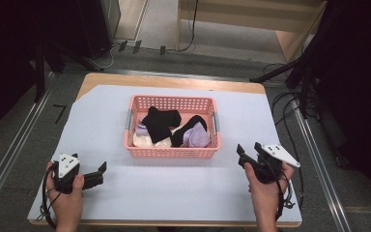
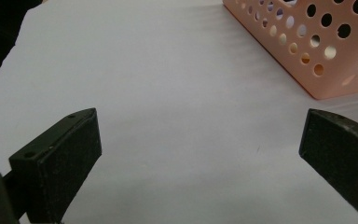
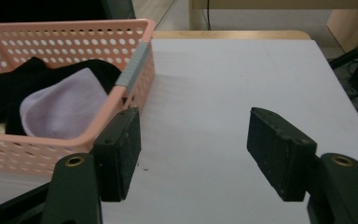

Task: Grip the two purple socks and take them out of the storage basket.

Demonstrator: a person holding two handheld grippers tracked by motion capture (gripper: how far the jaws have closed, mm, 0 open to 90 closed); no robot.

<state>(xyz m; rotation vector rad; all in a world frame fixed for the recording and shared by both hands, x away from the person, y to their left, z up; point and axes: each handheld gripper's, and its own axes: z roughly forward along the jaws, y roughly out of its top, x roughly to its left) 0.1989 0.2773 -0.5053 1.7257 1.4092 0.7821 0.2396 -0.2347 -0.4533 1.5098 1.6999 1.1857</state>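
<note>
Two hand-held tongs and one basket of socks make up what we record on the white-covered tabletop (image 1: 174, 193).

Item one: we list a pink perforated plastic basket (image 1: 171, 152) with grey handles, standing at the middle of the tabletop, toward its far side. In it we count black fabric socks (image 1: 160, 122), a pale lilac sock (image 1: 196, 137) at the right end and a cream sock (image 1: 142, 140) at the left end, piled loosely and overlapping.

Item two: we note the left tongs (image 1: 102, 167), held in the person's left hand (image 1: 68, 195) near the front left corner, resting low over the tabletop and pointing right toward the basket. In the left gripper view its jaws stand wide apart, bare white surface between them, with the basket's corner (image 2: 326, 51) ahead to the right.

Item three: we note the right tongs (image 1: 249, 148), held in the person's right hand (image 1: 264, 191) just right of the basket's front corner. Its jaws stand partly apart with nothing between them; the right gripper view shows the left jaw beside the basket wall (image 3: 121, 105), whether touching we cannot tell.
</note>
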